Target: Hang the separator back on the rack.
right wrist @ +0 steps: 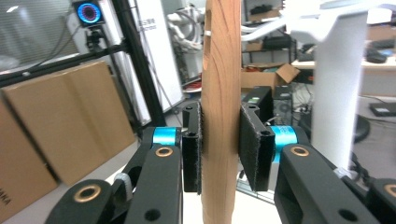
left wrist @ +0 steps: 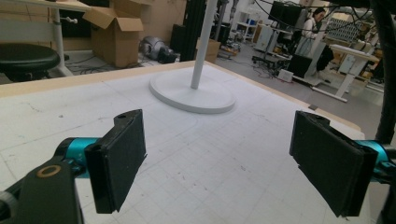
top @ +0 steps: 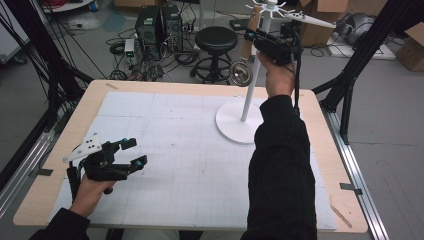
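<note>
Wooden handle [right wrist: 220, 112] between right gripper [right wrist: 220, 149] fingers [right wrist: 192, 149]

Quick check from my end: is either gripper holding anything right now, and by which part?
The right gripper is shut on the wooden handle of a metal ladle, mid-handle, beside the white rack. The left gripper is open, empty.

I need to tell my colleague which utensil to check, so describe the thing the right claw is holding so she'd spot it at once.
Find the white stand with the round base at the table's far right. Near the top of its pole, the right claw is shut on a ladle that hangs down beside the pole. It is the one thing there with a wooden handle and a shiny metal bowl at its lower end.
</note>
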{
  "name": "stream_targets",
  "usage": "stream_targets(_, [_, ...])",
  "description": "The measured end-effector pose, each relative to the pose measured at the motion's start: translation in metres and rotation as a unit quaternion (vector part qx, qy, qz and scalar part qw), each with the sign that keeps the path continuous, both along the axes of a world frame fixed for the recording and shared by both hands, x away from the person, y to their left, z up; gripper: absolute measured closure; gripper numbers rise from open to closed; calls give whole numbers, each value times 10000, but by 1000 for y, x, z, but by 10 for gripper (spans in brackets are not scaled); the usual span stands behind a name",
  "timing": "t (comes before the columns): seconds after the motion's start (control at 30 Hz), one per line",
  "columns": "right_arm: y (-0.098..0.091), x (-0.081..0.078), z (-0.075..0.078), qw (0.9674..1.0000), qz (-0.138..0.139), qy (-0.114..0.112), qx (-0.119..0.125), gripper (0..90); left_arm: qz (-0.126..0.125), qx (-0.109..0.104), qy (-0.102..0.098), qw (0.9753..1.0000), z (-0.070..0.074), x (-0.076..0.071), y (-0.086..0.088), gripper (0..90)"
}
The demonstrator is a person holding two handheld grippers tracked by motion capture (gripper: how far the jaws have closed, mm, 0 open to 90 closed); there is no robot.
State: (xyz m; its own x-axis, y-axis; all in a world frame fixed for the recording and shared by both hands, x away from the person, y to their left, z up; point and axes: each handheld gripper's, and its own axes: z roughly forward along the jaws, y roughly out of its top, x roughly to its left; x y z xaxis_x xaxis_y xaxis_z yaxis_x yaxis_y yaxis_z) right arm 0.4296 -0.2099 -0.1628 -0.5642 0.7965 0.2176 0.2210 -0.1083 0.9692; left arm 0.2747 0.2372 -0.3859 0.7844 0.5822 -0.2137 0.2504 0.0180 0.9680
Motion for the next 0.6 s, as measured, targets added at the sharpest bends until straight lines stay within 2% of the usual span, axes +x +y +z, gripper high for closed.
stream_targets(0.23, [-1, -3, -5, 9999, -96, 32, -106, 718, 6, 10, -28, 10000, 0, 0, 1, 191])
stream_targets(0.37, [-4, -7, -9, 9999, -85, 33, -86, 707, 53, -57, -16, 10000, 0, 1, 2, 191])
stream_targets(0.43, [-7, -12, -10, 9997, -146, 17, -191, 579, 98, -51, -7, 9999, 0, 2, 4, 190])
stream_targets(0.5, [-8, -17, -12, 9995, -120, -53, -276, 509, 115, -85, -3, 9999, 0, 2, 5, 190])
stream_targets(0.6, [-13, -29, -24, 9990, -60, -153, -413, 468, 125, -52, -17, 9999, 0, 2, 6, 190])
